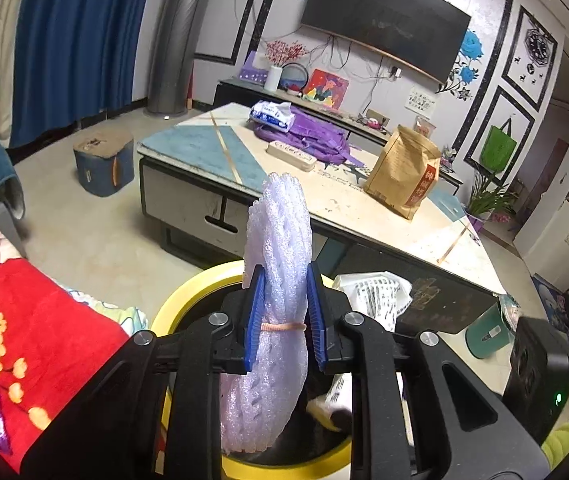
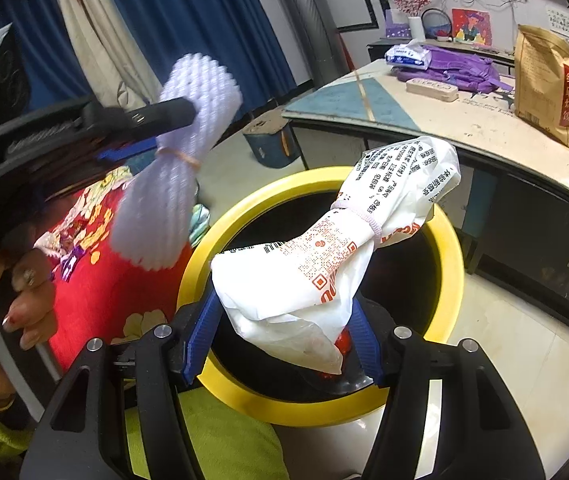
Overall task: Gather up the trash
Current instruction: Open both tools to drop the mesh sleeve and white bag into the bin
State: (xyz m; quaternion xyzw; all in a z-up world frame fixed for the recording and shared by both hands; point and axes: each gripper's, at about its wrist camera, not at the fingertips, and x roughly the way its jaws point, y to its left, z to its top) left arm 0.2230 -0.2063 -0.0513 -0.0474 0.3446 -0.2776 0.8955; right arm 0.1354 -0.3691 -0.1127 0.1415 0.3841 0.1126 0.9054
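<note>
In the right wrist view, the left gripper [image 2: 152, 128] at upper left was clamped on a banded foam net bundle [image 2: 164, 200], its long axis slanting from upper right to lower left, beside the yellow-rimmed bin [image 2: 450, 264]. At centre, the right gripper [image 2: 284, 340] gripped a tied white printed bag [image 2: 324, 256], long axis pointing up-right over the bin mouth. The coffee table [image 2: 444, 128] edge stood just beyond the rim, at right.
</note>
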